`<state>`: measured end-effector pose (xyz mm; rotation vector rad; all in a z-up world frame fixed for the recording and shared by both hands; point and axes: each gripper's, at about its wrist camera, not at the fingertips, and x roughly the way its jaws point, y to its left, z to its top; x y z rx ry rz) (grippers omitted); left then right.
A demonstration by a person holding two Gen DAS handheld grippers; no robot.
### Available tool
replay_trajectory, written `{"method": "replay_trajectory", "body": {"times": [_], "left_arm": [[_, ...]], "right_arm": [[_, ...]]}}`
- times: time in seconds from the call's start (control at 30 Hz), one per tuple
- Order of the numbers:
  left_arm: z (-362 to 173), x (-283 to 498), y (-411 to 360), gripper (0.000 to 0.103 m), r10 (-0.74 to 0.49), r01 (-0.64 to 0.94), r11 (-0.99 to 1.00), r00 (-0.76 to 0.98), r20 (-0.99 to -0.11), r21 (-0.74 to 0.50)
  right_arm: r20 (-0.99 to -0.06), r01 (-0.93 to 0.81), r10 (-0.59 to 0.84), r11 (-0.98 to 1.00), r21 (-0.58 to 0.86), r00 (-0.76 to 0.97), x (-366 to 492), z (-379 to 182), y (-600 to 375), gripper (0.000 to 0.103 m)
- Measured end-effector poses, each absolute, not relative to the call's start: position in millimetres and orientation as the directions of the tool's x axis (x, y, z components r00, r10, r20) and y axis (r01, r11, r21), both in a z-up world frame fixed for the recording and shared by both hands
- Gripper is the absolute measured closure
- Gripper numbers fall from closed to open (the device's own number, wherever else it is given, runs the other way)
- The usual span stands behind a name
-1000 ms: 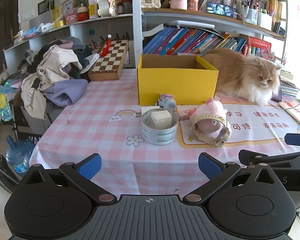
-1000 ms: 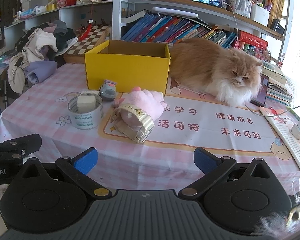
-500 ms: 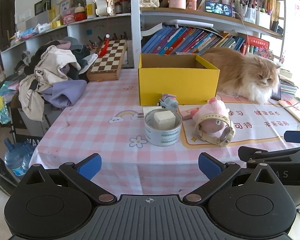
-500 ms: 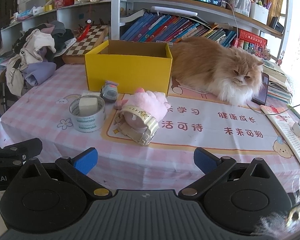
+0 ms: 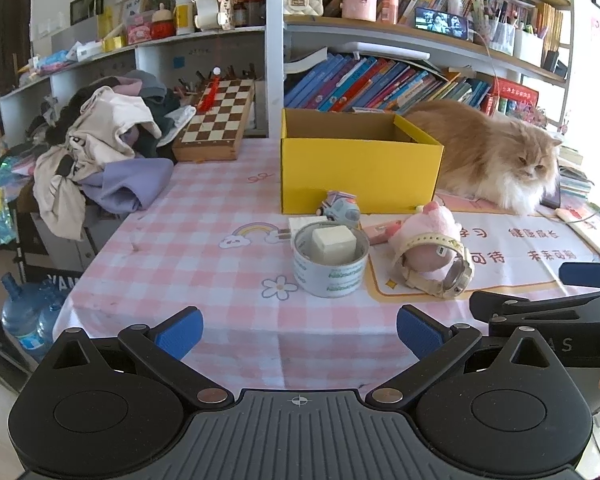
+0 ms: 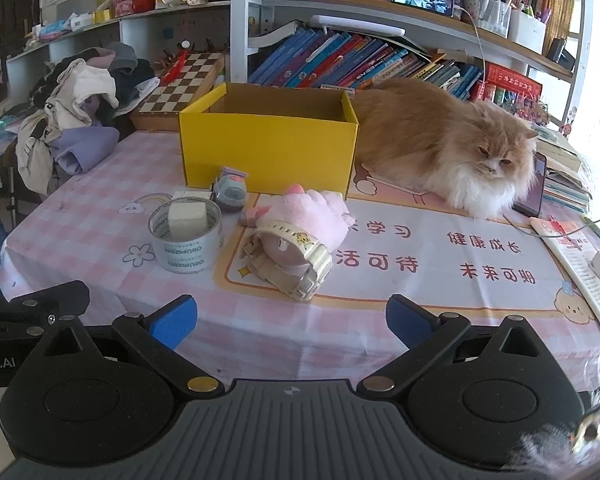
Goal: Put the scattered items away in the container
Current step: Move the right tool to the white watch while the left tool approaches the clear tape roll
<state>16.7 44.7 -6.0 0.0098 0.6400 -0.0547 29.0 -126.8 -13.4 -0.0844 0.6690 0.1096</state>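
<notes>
Both the left tongs (image 5: pixel 299 332) and right tongs (image 6: pixel 291 318) are held wide open and empty at frame bottom; the yellow box (image 5: pixel 358 168) is seen mid-frame behind the tape roll (image 5: pixel 331 258).

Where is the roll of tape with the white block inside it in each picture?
Left wrist view: the roll of tape sits just right of centre, left of the pink plush toy.
Right wrist view: it sits left of centre.
Shared landmark: the yellow box behind it.

cat (image 6: pixel 444 152), chessboard (image 5: pixel 216 120), clothes pile (image 5: pixel 100 148)
</notes>
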Motion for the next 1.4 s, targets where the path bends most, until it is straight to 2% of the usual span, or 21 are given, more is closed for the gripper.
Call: {"method": "replay_trajectory", "body": {"times": [0.2, 0.67, 1.03, 1.27, 1.4], "left_arm": [[-8, 20, 43, 0.000, -0.056, 0.069, 0.998, 0.804, -0.592, -0.002], [-18, 38, 35, 0.000, -0.051, 0.084, 0.996, 0.802, -0.596, 0.027], [-33, 70, 31, 0.000, -0.076, 0.104, 0.995, 0.753, -0.653, 0.005], [-47, 99, 30, 0.000, -0.100, 0.099, 0.994, 0.725, -0.682, -0.041], [-53, 115, 27, 0.000, -0.088, 0.100, 0.995, 0.720, -0.688, -0.023]], "right_arm": [[-0.625, -0.136, 0.077, 0.990, -0.048, 0.777, 35, -15, -126, 0.003], [-0.653, -0.141, 0.099, 0.990, -0.011, 0.751, 60, -28, -132, 0.017], [-0.697, -0.135, 0.100, 0.991, 0.005, 0.710, 95, -45, -141, 0.032], [-0.730, -0.138, 0.094, 0.990, 0.000, 0.677, 115, -56, -148, 0.033], [-0.744, -0.147, 0.100, 0.989, 0.003, 0.660, 129, -61, -151, 0.037]]}}
